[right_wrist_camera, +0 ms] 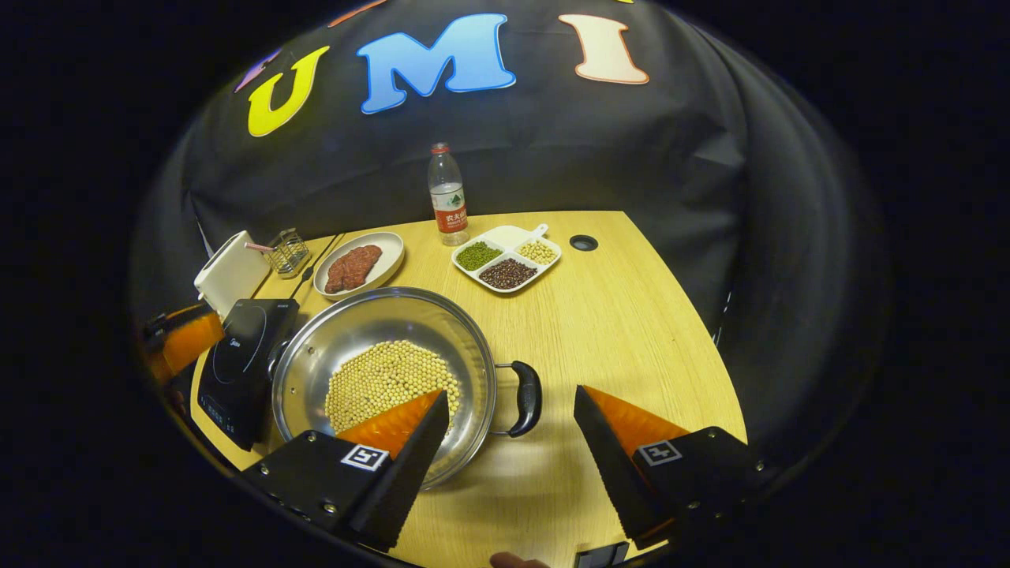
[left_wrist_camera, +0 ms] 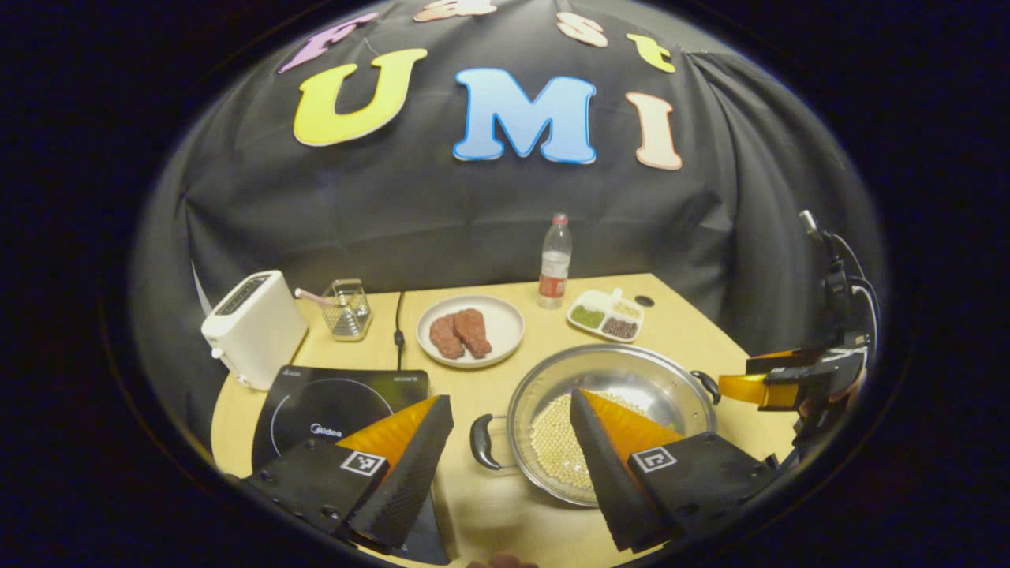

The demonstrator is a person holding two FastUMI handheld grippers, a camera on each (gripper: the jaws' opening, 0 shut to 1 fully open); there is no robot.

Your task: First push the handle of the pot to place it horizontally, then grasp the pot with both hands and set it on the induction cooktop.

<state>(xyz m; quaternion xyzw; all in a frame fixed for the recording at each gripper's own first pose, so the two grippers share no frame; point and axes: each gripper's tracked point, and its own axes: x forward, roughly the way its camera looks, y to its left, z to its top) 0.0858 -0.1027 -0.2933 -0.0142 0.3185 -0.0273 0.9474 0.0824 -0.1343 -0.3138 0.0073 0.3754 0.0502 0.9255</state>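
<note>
The pot point(right_wrist_camera: 384, 371) sits on the surface just right of the induction cooktop point(left_wrist_camera: 335, 406), its two handles lying sideways. The left gripper point(left_wrist_camera: 505, 450) has spread fingers straddling the near-cooktop handle point(left_wrist_camera: 482, 442); the right gripper point(right_wrist_camera: 509, 442), fingers spread too, straddles the far handle point(right_wrist_camera: 524, 398), both empty

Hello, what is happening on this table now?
A person holds a claw in each hand over a wooden table. The left claw and right claw are both open, each near one black handle of the round steel pot of yellow beans. The pot sits on the table beside the black induction cooktop, not yet on it.
</note>
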